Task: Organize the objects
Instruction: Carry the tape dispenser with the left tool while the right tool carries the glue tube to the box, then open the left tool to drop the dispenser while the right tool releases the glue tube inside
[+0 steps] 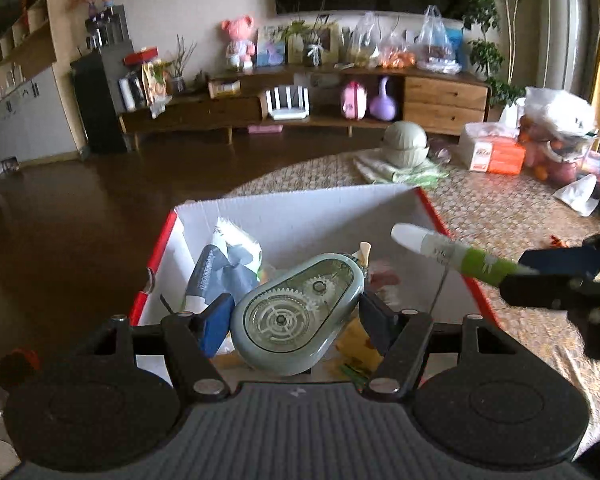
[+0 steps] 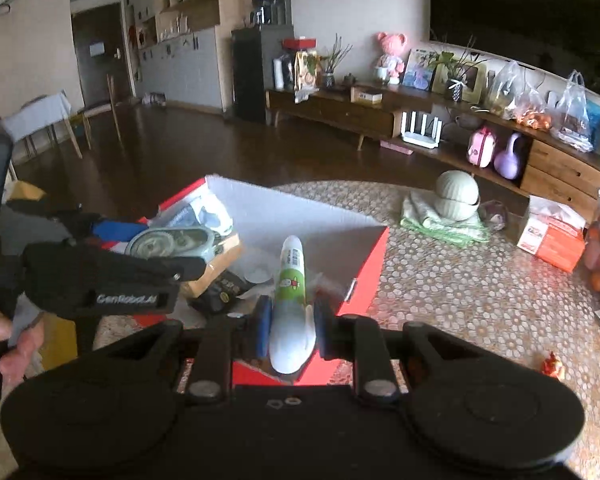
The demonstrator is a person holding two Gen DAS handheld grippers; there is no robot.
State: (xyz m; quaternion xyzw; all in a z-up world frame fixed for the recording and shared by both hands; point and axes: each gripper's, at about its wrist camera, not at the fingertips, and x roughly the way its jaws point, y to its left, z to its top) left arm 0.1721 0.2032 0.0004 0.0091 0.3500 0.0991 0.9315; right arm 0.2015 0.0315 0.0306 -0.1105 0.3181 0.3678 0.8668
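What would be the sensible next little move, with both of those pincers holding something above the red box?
Probably lower the left gripper a little and open it. It is shut on the green correction tape dispenser, held over the open red-and-white box that already holds other items. The right gripper holds a green-and-white tube above the same box, so that could follow.

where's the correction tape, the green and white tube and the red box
correction tape (image 1: 296,312), left wrist view, clear gear window
green and white tube (image 2: 291,280), right wrist view, green label band
red box (image 2: 364,268), right wrist view, outer red side wall
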